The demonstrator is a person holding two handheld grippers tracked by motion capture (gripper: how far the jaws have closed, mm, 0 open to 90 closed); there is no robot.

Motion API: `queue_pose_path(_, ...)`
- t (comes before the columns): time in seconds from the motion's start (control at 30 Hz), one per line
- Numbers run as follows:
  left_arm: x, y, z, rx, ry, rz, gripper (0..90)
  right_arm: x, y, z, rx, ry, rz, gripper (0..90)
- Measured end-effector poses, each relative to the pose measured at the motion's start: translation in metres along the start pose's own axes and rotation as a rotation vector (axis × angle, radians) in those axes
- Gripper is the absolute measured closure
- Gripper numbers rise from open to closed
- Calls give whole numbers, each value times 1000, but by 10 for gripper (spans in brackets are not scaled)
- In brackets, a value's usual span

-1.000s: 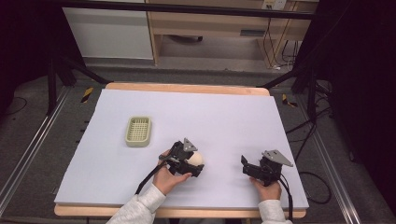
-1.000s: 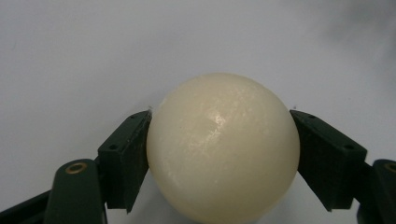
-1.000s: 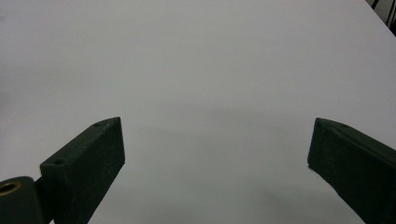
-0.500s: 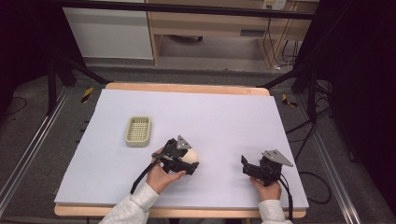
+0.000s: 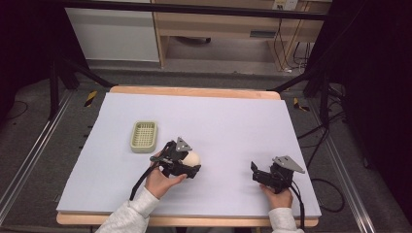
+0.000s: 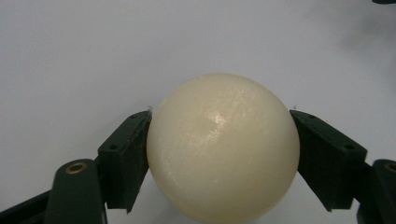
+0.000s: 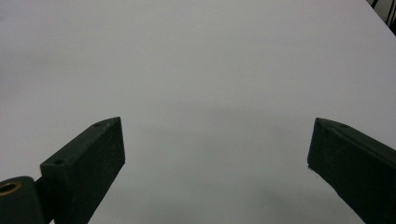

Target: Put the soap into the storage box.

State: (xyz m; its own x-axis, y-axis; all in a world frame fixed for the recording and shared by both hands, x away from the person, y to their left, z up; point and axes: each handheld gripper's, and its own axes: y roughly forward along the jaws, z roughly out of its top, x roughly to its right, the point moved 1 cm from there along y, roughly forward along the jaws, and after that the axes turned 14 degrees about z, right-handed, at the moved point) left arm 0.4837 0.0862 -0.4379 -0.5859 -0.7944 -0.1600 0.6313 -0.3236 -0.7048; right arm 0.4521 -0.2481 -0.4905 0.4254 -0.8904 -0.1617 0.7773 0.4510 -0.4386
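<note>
High view: the left gripper [image 5: 190, 164] sits on the white table [image 5: 233, 121], a little left of the middle and toward the near edge, its jaws clamped on a cream ball [image 5: 192, 158]. Up and to its left, near but apart, lies a small green basket [image 5: 144, 136]; I can make out nothing in it. The right gripper [image 5: 256, 171] rests close to the near edge on the right, well apart from the ball, jaws spread with nothing between them. The far half of the table and the stretch between the two grippers are bare, and the right and far edges lie well away from either tool.

Left gripper view: the ball [image 6: 223, 147] fills the gap, one black jaw pressed against each side, white table [image 6: 93, 56] beyond it.

Right gripper view: both jaws stand wide apart over plain table [image 7: 210, 93], with the table's edge at the top right corner.
</note>
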Motion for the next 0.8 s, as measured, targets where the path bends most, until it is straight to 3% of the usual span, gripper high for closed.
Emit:
queue_pose_path(0.37, -12, -6, -1, 7, -13, 11, 241, 0, 0, 0, -1, 4, 0, 45)
queue_pose_path(0.8, -38, -16, -8, 12, -51, 36, 241, 0, 0, 0, -3, 4, -2, 46)
